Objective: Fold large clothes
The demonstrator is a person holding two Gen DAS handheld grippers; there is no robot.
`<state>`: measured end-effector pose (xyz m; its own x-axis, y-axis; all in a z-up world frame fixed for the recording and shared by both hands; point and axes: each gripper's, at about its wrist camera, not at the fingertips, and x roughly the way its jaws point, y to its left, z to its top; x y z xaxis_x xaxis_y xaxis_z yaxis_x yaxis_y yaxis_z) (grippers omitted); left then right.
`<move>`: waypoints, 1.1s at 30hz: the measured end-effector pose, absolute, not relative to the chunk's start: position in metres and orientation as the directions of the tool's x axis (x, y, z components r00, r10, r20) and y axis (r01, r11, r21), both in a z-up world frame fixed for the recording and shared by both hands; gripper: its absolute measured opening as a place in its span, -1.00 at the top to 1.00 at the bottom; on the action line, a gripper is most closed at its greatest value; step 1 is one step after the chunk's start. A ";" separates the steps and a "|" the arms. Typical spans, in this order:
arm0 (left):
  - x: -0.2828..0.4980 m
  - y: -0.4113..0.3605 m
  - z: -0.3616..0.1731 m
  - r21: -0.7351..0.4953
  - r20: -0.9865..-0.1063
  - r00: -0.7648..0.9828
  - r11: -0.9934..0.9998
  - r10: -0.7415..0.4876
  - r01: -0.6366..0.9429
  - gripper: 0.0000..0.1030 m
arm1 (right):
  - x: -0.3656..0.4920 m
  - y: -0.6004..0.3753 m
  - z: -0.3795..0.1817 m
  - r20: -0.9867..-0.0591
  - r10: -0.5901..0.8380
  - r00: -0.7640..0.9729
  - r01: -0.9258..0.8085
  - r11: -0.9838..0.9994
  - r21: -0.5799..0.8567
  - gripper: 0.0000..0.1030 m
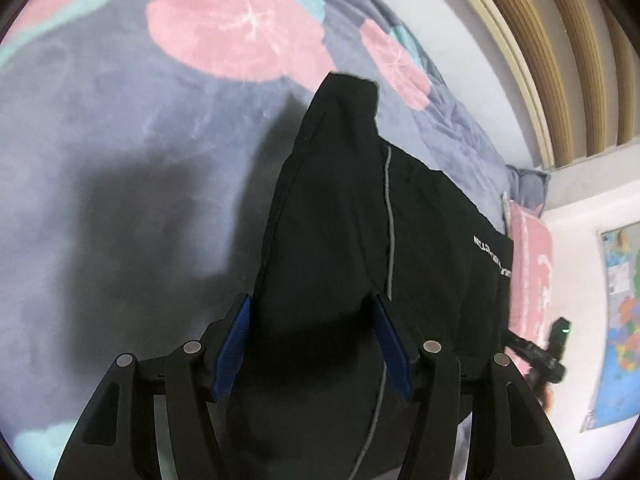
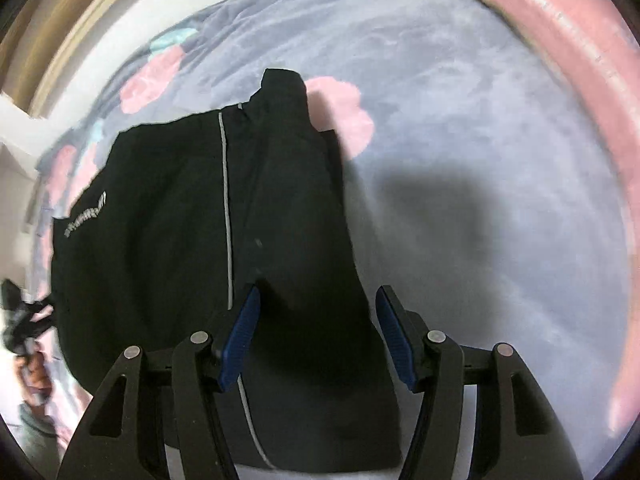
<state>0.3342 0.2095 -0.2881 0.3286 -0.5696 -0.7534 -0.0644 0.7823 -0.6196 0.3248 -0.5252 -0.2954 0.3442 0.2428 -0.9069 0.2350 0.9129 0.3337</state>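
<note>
Your left gripper [image 1: 312, 312] and right gripper [image 2: 318, 304] fingers stood spread, pinching nothing, above the black garment [image 1: 344, 220] lying mid-frame on the bed [image 1: 120, 160].

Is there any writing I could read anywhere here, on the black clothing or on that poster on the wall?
White lettering on the black garment, at and: one line of print, turned sideways and too blurred to read in either view.
Wall map: coloured regions only; any labels are too small to read.
Nothing else bears text.
</note>
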 end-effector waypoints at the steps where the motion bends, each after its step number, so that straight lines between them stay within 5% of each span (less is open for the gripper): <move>1: 0.337 0.210 -0.295 -0.631 -0.748 0.319 0.773 -0.581 -0.071 -0.21 | 0.327 -0.528 -0.301 -0.903 0.256 0.345 0.241 0.905 0.349 -0.23; 10: 0.348 0.197 -0.336 -0.726 -0.679 0.264 0.680 -0.685 -0.103 -0.40 | 0.343 -0.553 -0.353 -0.809 0.471 0.350 0.300 0.762 0.574 -0.74; 14: 0.347 0.191 -0.341 -0.749 -0.651 0.272 0.657 -0.709 -0.080 -0.39 | 0.341 -0.554 -0.366 -0.772 0.529 0.351 0.308 0.714 0.629 -0.75; 15: 0.345 0.191 -0.340 -0.755 -0.643 0.274 0.652 -0.715 -0.072 -0.15 | 0.339 -0.553 -0.366 -0.760 0.544 0.355 0.293 0.708 0.643 -0.51; 16: 0.343 0.188 -0.338 -0.770 -0.624 0.274 0.636 -0.732 -0.055 0.09 | 0.334 -0.553 -0.363 -0.733 0.575 0.363 0.264 0.691 0.673 -0.06; 20: 0.338 0.181 -0.328 -0.758 -0.631 0.276 0.653 -0.726 -0.015 0.18 | 0.340 -0.540 -0.358 -0.738 0.584 0.338 0.202 0.721 0.663 -0.08; 25: 0.356 0.175 -0.355 -0.801 -0.597 0.230 0.588 -0.769 -0.112 -0.21 | 0.359 -0.548 -0.389 -0.665 0.684 0.300 0.257 0.613 0.747 -0.43; 26: 0.355 0.171 -0.354 -0.789 -0.611 0.239 0.604 -0.754 -0.110 -0.21 | 0.359 -0.550 -0.387 -0.663 0.682 0.308 0.260 0.610 0.748 -0.38; 30: 0.337 0.157 -0.321 -0.734 -0.659 0.308 0.676 -0.686 -0.066 0.33 | 0.349 -0.535 -0.352 -0.692 0.632 0.350 0.186 0.677 0.712 0.31; 33: 0.309 0.152 -0.281 -0.751 -0.613 0.374 0.661 -0.696 -0.002 0.49 | 0.321 -0.527 -0.309 -0.670 0.620 0.408 0.124 0.689 0.714 0.46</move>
<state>0.3091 0.1521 -0.2813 0.3738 -0.6959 -0.6132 -0.0018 0.6606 -0.7508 0.3207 -0.5267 -0.3088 0.4079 0.6202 -0.6701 0.1242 0.6894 0.7136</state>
